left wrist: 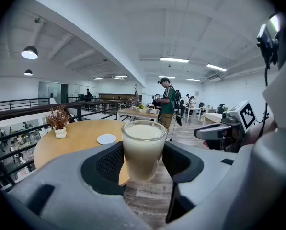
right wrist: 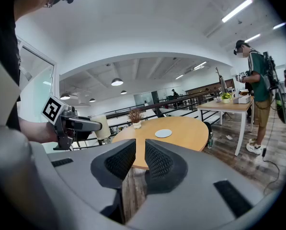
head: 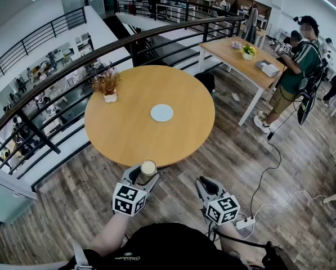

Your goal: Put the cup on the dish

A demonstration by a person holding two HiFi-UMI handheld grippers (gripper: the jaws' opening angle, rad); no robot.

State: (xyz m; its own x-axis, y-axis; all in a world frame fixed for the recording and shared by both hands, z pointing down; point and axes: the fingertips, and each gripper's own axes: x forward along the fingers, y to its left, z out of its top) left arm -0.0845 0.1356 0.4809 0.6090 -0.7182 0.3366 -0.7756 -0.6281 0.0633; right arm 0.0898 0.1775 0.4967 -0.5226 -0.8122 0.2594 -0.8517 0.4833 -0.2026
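1. Round table (head: 122, 128) ahead of me: if I come in low, the cup's base could clip its near edge
2. Left gripper (head: 145, 178), jaws clamped on the cup, right at that near edge; a jerk and the glass may slip
3. Right gripper (right wrist: 139, 159), to its right, jaws all but together on nothing, so no help in a wobble
4. Dish (head: 161, 112) mid-table, well apart from the cup: long reach
5. Cup (left wrist: 143, 147), brimful of pale drink; any tilt spills it
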